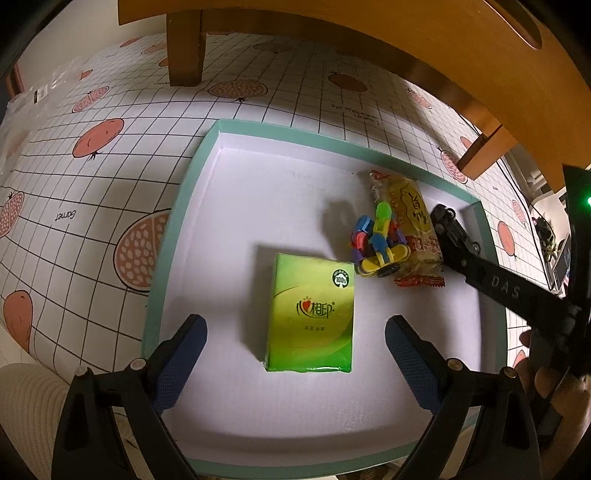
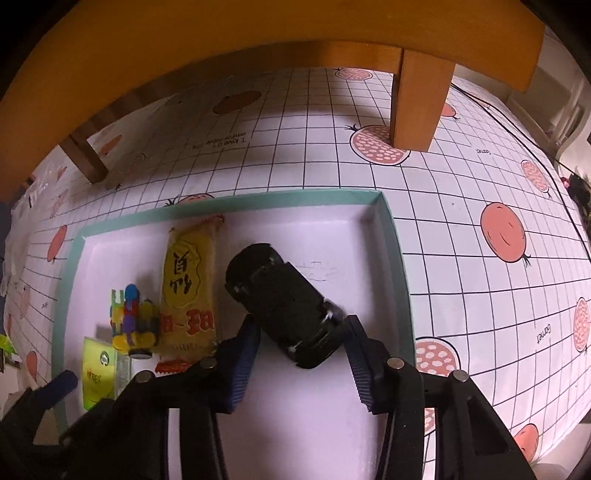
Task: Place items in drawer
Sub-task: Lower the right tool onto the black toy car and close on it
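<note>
Drawer-like, the shallow teal-rimmed cardboard tray with a white floor [image 1: 173, 229] lies flat on a desk covered by a white grid-patterned cloth printed with pink pomegranates [image 1: 110, 177], under the edge of an orange wooden piece of furniture [image 1: 369, 22] whose leg stands on the cloth behind the tray. Inside the tray, a green rectangular tissue packet with red and dark lettering [image 1: 310, 314] lies flat near the middle, directly ahead of the left claw [image 1: 295, 354], whose blue-padded fingers are spread wide on either side of the packet without touching it. Just beyond the packet sits a small toy built of colourful plastic blocks on black wheels [image 1: 376, 240], pressed against a yellow snack packet with red crimped ends [image 1: 410, 221] that lies lengthwise toward the far wall. To the right of the snack, the right claw [image 2: 299, 339] pinches a small black toy car [image 2: 284, 306] between its ribbed blue pads, the car angled with its nose pointing toward the tray's far side and hanging low over the white floor; whether its wheels touch the floor cannot be told. In the left wrist view that claw reaches in from the right, with part of a hand [image 1: 543, 376] visible behind it.
</note>
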Motion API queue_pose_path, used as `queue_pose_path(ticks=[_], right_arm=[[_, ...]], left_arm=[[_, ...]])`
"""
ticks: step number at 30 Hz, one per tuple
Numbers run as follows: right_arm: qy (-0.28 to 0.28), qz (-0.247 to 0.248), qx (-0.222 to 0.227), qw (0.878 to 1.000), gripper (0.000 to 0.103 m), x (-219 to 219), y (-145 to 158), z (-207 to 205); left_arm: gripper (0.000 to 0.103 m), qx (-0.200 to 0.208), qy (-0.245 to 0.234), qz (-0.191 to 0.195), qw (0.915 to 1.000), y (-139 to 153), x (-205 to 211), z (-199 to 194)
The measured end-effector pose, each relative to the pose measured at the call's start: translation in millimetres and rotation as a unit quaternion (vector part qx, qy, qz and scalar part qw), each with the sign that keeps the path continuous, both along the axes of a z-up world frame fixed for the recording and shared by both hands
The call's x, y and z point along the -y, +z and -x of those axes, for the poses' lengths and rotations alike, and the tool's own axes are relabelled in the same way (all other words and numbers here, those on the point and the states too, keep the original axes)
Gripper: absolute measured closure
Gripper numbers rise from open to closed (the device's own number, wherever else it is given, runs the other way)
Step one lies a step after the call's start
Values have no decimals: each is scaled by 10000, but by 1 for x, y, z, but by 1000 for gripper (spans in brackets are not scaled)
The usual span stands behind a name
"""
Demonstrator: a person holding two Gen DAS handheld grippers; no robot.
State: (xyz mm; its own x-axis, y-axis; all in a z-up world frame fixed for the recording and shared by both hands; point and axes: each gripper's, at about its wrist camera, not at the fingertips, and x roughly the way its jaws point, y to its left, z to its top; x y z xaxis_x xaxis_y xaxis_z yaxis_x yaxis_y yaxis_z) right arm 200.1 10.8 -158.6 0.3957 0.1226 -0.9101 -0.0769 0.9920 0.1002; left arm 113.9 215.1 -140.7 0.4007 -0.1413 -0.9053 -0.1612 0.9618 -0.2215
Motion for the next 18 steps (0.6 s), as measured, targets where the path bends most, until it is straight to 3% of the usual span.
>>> queue_pose_path(ticks=[9,15,18], right_arm=[[359,214,-33,9991,52,-15,1,-15],[513,289,38,9983,43,-17,4,-22],[631,425,123,9970,42,-24,6,-24]], left_arm=[[10,-41,-37,53,10000,-2,-1,0],[10,-83,-18,106,9999,-5,-2,0],[10,-87,-2,117,9999,-5,-2,0]])
